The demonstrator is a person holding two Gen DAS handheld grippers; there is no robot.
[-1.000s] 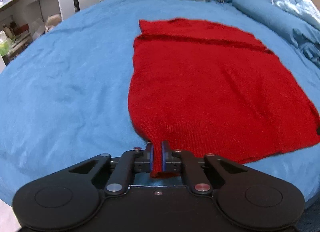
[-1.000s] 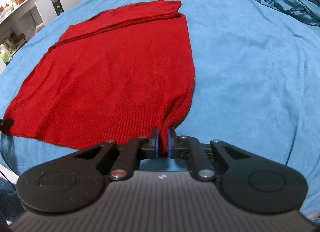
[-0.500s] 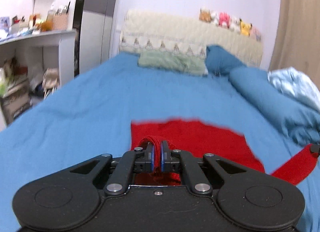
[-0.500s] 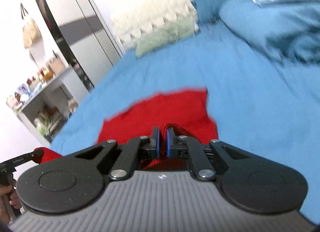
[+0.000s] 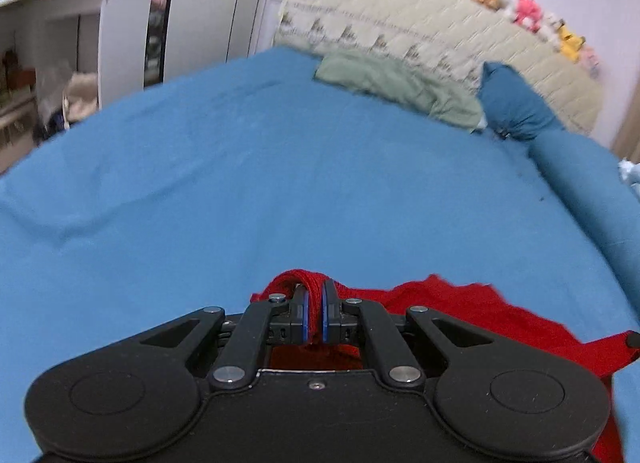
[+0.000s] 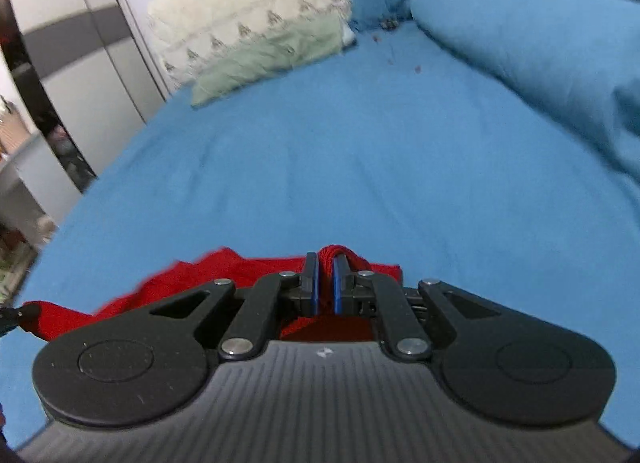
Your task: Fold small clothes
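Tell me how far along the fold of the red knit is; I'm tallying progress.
Done: both hem corners are gripped. In hand: the left gripper and right gripper are shut on the red knit, carrying its hem up the blue bed toward the pillows. Left: lay the hem down, release, then any further folds.

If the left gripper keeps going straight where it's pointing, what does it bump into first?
Probably the blue bedsheet. The left gripper, shut on the red sweater, tilts down at bare bed; the green pillow lies farther off. Depth is hard to judge.
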